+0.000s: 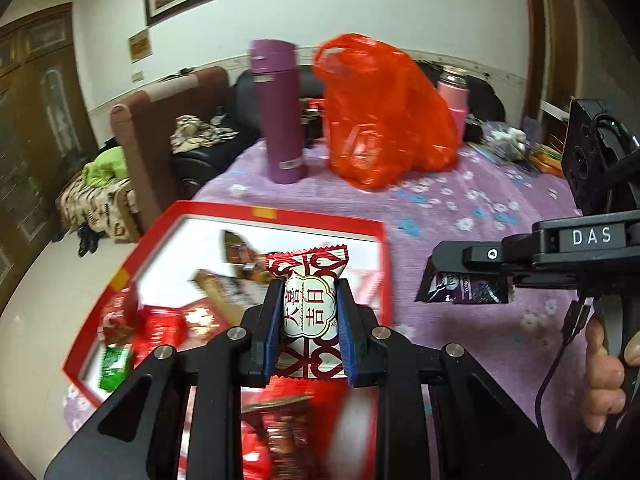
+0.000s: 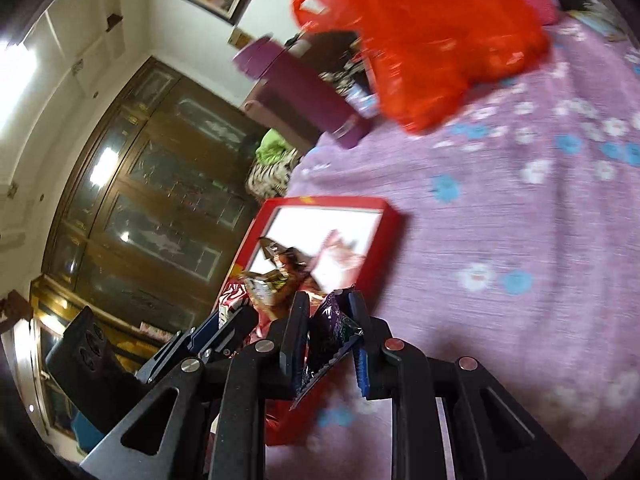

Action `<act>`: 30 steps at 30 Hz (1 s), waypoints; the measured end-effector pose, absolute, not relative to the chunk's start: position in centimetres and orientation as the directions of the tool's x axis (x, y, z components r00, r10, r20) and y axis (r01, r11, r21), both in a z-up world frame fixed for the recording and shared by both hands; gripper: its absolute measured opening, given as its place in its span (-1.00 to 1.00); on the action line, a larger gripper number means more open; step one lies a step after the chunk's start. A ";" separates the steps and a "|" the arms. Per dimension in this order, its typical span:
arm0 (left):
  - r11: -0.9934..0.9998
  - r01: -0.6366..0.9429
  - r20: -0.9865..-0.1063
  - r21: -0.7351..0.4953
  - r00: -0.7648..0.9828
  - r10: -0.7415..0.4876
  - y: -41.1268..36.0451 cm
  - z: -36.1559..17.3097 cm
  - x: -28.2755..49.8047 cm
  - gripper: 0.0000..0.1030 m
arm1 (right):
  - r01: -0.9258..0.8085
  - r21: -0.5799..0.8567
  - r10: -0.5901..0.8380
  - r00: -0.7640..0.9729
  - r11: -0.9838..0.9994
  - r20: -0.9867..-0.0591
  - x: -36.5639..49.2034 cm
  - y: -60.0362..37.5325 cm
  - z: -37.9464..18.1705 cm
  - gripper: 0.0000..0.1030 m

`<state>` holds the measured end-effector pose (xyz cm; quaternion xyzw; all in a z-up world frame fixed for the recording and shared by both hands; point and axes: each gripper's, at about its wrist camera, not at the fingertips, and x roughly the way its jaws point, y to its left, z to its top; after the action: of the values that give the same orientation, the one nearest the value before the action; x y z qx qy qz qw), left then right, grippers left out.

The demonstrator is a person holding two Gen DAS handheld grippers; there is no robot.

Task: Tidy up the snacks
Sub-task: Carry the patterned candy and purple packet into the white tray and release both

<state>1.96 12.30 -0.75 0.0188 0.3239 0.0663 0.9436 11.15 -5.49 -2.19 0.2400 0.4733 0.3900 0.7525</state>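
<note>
Both grippers carrying sweets | left gripper (image 1: 308, 316) clamped on red-and-white candy (image 1: 310, 304), frame centre, above red box (image 1: 320, 220) | right gripper (image 2: 328, 336) clamped on purple packet (image 2: 330, 334), lower centre | next, likely: release into box

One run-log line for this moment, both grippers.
left gripper: shut on red-and-white candy | right gripper: shut on purple snack packet | red box: open, partly filled

Table layout, left wrist view

Snack box (image 1: 384, 240) near front left; flask (image 1: 280, 120) and plastic bag (image 1: 384, 112) behind it, bag right of flask; second flask (image 1: 454, 96) behind bag.
</note>
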 end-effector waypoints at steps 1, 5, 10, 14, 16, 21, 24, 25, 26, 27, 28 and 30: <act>0.989 -0.130 -0.609 0.077 0.779 0.149 13.1 -0.8 1.9 -0.56 | -0.365 0.735 0.821 0.237 0.571 -0.520 11.0 -4.6 -2.2 -0.63; 0.982 -0.175 -0.606 0.077 0.774 0.185 15.4 -0.9 1.6 -0.56 | -0.380 0.759 0.848 0.194 0.529 -0.494 11.2 -1.1 -2.4 -0.63; 0.972 -0.223 -0.608 0.073 0.763 0.221 17.6 -1.2 1.6 -0.56 | -0.387 0.782 0.872 0.171 0.488 -0.459 11.7 2.3 -2.5 -0.62; 0.966 -0.246 -0.606 0.078 0.758 0.242 18.5 -1.3 1.9 -0.56 | -0.390 0.805 0.894 0.181 0.447 -0.409 11.9 3.4 -2.3 -0.62; 0.964 -0.256 -0.607 0.076 0.755 0.249 19.0 -1.4 1.9 -0.56 | -0.404 0.805 0.901 0.187 0.434 -0.392 11.9 3.7 -2.2 -0.62; 0.958 -0.276 -0.611 0.080 0.746 0.266 19.5 -1.5 1.9 -0.56 | -0.424 0.775 0.883 0.208 0.468 -0.420 11.7 3.4 -3.0 -0.61; 0.954 -0.287 -0.615 0.083 0.738 0.276 19.8 -1.7 2.0 -0.56 | -0.416 0.762 0.868 0.198 0.496 -0.456 11.9 3.7 -3.9 -0.60; 0.953 -0.291 -0.617 0.083 0.736 0.278 19.8 -1.8 2.1 -0.56 | -0.417 0.758 0.864 0.197 0.501 -0.463 11.9 3.8 -4.1 -0.60; 0.952 -0.294 -0.618 0.084 0.734 0.282 19.9 -1.8 2.1 -0.56 | -0.422 0.752 0.861 0.194 0.506 -0.471 11.8 3.9 -4.2 -0.60; 0.951 -0.298 -0.620 0.086 0.731 0.285 19.9 -1.9 2.2 -0.56 | -0.429 0.746 0.858 0.195 0.510 -0.475 11.7 4.1 -4.2 -0.60; 0.949 -0.301 -0.620 0.088 0.729 0.289 19.9 -2.0 2.2 -0.56 | -0.437 0.741 0.858 0.197 0.510 -0.475 11.4 4.1 -4.0 -0.60; 0.948 -0.305 -0.622 0.092 0.726 0.294 19.9 -2.1 2.3 -0.56 | -0.453 0.732 0.858 0.190 0.509 -0.478 11.2 4.5 -3.9 -0.60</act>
<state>2.34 19.93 -2.09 -0.0081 0.3333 0.1613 0.9289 11.17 4.46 -3.85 0.2216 0.4568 0.4434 0.7387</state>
